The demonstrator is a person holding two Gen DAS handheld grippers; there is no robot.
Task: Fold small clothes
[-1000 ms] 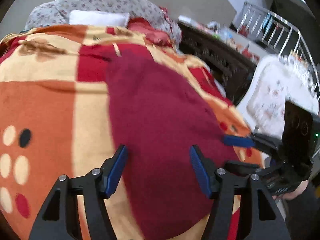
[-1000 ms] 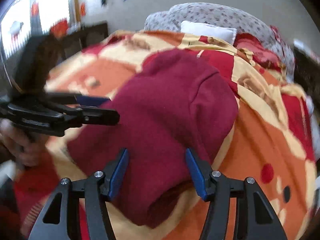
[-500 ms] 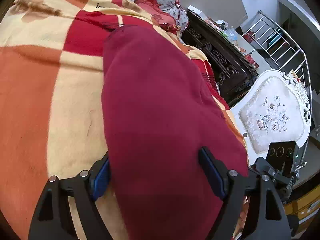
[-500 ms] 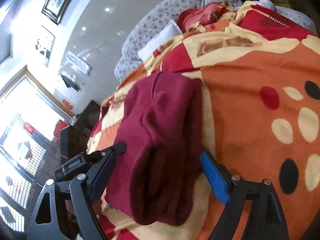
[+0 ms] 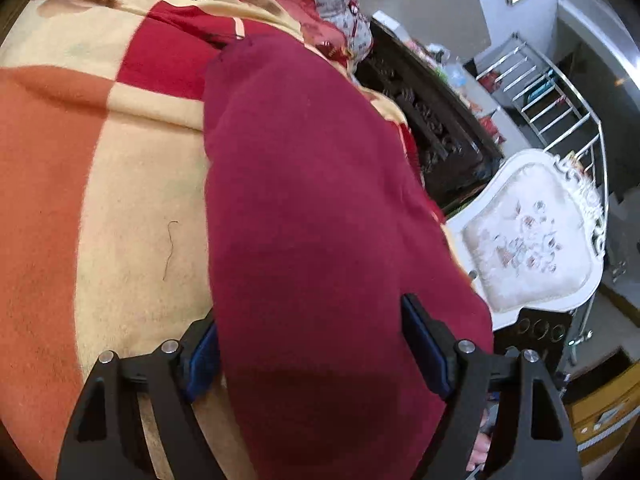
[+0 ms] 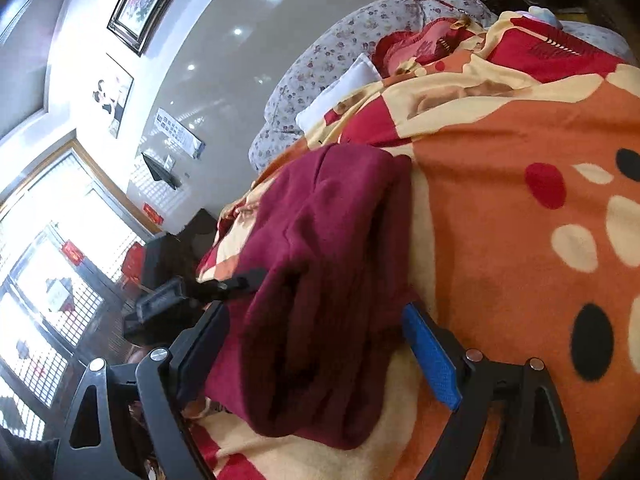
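A folded dark red garment (image 5: 312, 208) lies lengthwise on the patterned blanket (image 5: 120, 200). My left gripper (image 5: 308, 316) is open and straddles the garment's near end. Its left pad (image 5: 202, 360) sits at the cloth's edge and its right pad (image 5: 424, 344) rests against the top. In the right wrist view the same garment (image 6: 320, 280) shows thick layered folds at its near end. My right gripper (image 6: 314, 310) is open wide around that end, with a gap between its blue right pad (image 6: 432, 360) and the cloth. The left gripper's finger (image 6: 236, 282) reaches in from the left.
The orange, cream and red blanket (image 6: 520, 240) covers a bed with floral pillows (image 6: 340, 52) at its head. A dark carved cabinet (image 5: 432, 120) and a white upholstered chair (image 5: 528, 240) stand beside the bed. The right gripper's body (image 5: 536, 332) shows low on the right.
Both grippers came down from above the garment to straddle its near end, and both sets of jaws widened. The right wrist view rolled to a tilt.
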